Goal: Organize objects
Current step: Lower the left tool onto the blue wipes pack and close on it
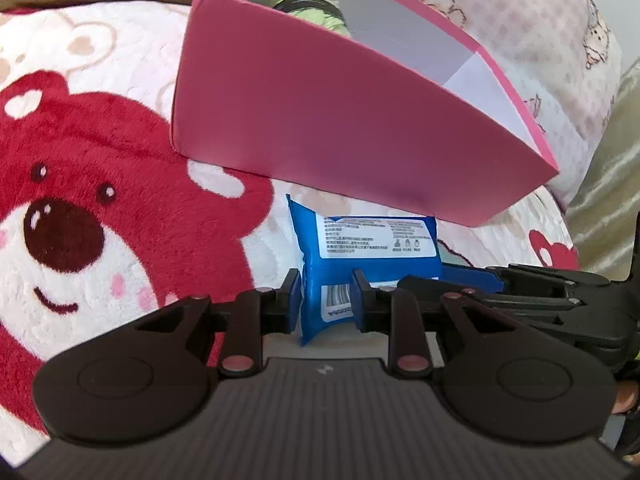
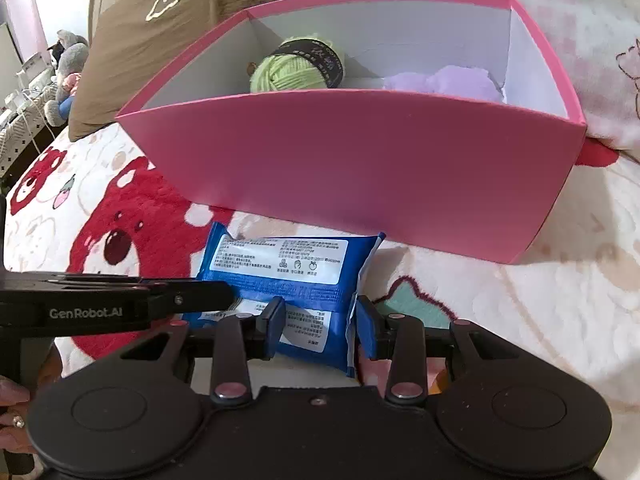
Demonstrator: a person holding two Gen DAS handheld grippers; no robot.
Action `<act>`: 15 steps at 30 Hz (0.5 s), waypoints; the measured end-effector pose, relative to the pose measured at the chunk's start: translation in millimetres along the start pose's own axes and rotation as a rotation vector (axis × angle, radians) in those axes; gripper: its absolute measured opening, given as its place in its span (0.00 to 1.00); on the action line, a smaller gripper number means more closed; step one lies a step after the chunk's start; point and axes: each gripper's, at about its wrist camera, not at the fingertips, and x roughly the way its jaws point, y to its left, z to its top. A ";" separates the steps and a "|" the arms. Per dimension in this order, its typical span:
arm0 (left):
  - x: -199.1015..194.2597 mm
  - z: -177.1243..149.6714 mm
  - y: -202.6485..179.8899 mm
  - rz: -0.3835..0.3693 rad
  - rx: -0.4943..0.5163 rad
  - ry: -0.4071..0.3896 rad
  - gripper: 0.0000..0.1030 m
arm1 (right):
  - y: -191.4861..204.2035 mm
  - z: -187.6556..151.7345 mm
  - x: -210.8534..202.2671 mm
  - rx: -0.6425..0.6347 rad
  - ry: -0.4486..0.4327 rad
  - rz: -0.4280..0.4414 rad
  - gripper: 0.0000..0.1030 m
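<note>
On the bed, over a bear-print blanket (image 1: 100, 208): one blue packet (image 2: 296, 280), lying just in front of a pink box (image 2: 360, 168). Left tool (image 1: 325, 300) clamped on one end of the packet; right tool (image 2: 320, 326) clamped on the other end. Box contents: one ball of green yarn (image 2: 296, 68); one lilac soft item (image 2: 452, 80). Brown pillow (image 2: 168, 40) behind the box.

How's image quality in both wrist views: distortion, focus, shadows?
Left wrist: strong fisheye bends the pink box; the wipes pack label is sharp, with a soft shadow under the box. Right wrist: same bowing, dark corners; box interior evenly lit, green yarn crisp, no glare on the pack.
</note>
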 end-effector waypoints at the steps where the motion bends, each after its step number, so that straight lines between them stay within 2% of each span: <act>1: 0.2 -1.2 0.7 0.002 0.009 -0.003 0.24 | 0.3 -1.2 -0.5 0.002 0.000 0.003 0.42; 9: -10.6 0.8 -0.4 0.003 -0.015 0.030 0.24 | 5.5 -7.7 -9.6 -0.005 0.004 0.026 0.42; 15: -18.3 -1.3 -19.3 0.006 0.011 0.077 0.27 | 9.8 -12.7 -19.0 -0.010 0.002 0.026 0.44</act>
